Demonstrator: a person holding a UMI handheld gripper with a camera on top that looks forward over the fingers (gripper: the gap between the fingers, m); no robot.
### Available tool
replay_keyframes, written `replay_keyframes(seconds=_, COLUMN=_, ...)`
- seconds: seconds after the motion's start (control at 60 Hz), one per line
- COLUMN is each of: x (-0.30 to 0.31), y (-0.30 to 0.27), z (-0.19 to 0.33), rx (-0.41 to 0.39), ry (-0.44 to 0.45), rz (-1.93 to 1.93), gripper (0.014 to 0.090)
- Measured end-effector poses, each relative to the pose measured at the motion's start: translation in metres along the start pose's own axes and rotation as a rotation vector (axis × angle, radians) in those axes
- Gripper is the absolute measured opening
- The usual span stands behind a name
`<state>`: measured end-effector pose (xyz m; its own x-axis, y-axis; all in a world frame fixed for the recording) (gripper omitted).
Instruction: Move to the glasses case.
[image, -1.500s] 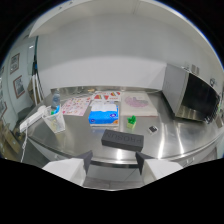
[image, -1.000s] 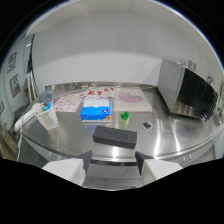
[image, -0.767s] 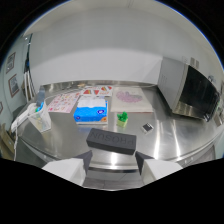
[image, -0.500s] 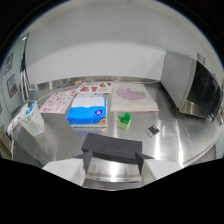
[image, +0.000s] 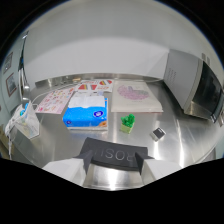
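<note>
A dark, matte, boxy glasses case (image: 114, 155) lies on the brushed-steel table (image: 190, 145) near its front edge, between the gripper's (image: 113, 162) spread fingertips, untouched. Beyond it: blue tissue pack (image: 86, 112), small green toy (image: 127, 122), microwave (image: 196, 85) at the far right corner.

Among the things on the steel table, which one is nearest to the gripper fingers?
The dark glasses case, lying just ahead of the open gripper. The blue tissue pack and the small green item lie beyond it.
</note>
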<state>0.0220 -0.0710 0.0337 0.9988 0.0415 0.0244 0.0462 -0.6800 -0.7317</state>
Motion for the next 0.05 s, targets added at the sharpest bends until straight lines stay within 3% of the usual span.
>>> replay_keyframes(seconds=0.05, x=-0.0003, y=-0.001, z=-0.0012, rx=0.003, ry=0.001, rz=-0.001, gripper=0.084)
